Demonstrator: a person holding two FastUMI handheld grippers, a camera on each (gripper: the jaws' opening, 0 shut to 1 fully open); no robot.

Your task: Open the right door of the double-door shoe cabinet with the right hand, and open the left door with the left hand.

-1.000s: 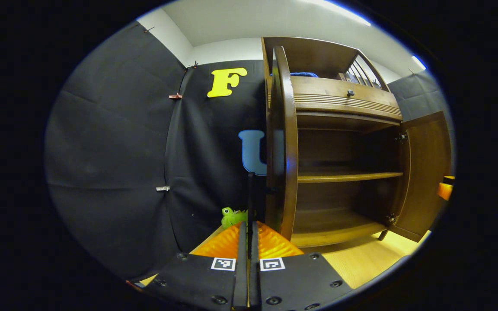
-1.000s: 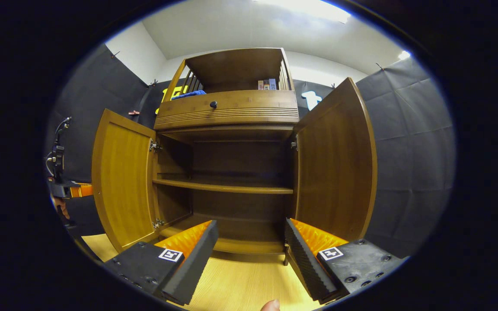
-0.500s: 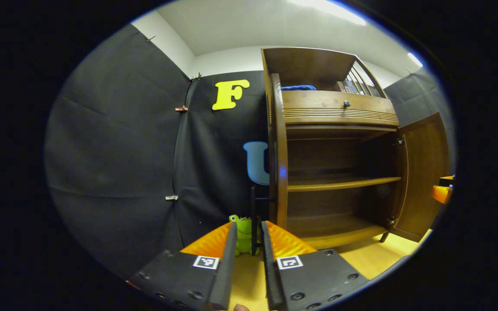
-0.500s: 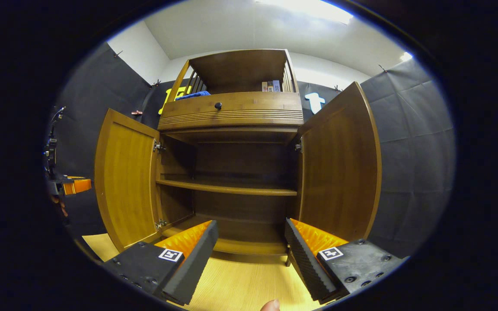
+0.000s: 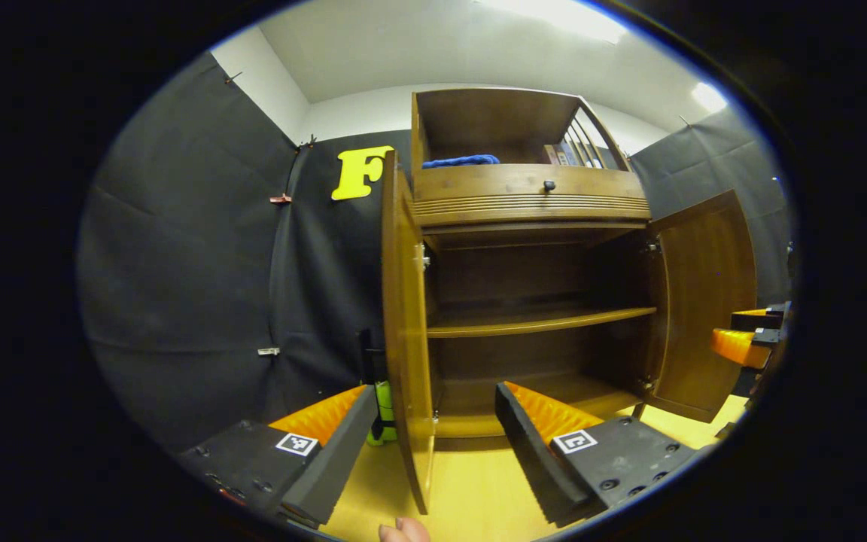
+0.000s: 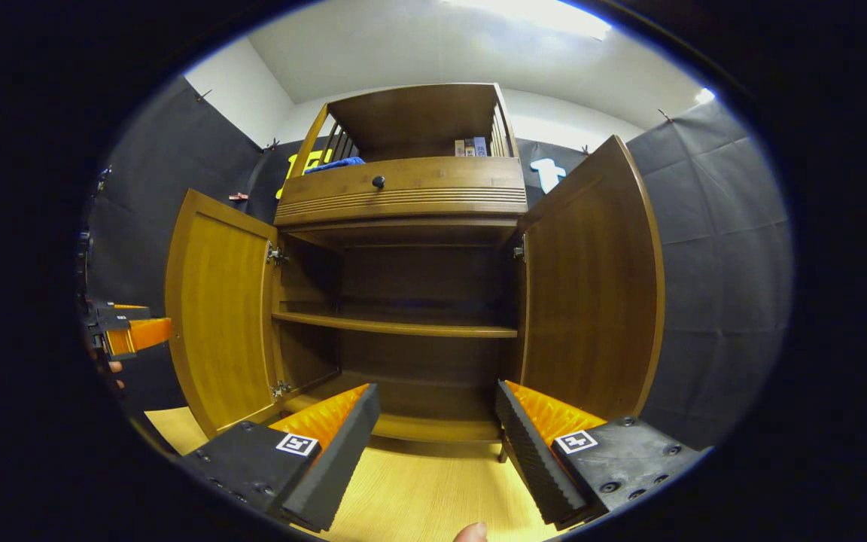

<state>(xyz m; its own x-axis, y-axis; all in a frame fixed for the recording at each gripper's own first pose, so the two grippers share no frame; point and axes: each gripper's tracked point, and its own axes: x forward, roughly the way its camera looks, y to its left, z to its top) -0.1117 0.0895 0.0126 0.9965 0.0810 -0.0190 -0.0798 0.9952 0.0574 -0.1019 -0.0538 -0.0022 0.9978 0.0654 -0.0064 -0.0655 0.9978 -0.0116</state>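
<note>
The brown wooden shoe cabinet (image 5: 531, 197) stands with both doors swung out. In the left gripper view its left door (image 5: 406, 339) shows almost edge-on, with a black bar handle (image 5: 364, 354) on the outer face. The right door (image 5: 704, 301) hangs wide. My left gripper (image 5: 433, 444) is open and holds nothing; the door's lower edge shows between its fingers, untouched. In the right gripper view I face the cabinet (image 6: 403, 188) head-on, left door (image 6: 215, 316) and right door (image 6: 591, 293) both out. My right gripper (image 6: 437, 444) is open and holds nothing, short of the bottom shelf.
A green toy (image 5: 382, 410) sits on the floor behind the left door. Blue cloth (image 5: 460, 160) and small boxes (image 6: 471, 147) lie on the cabinet's top shelf, above a drawer with a dark knob (image 6: 378, 181). The inner shelf (image 6: 396, 325) is bare. Light wood floor (image 6: 418, 497) lies in front.
My left gripper went from shut on the left door's handle to wide open, drew back and swung right to face the cabinet. The right gripper and right door stayed put.
</note>
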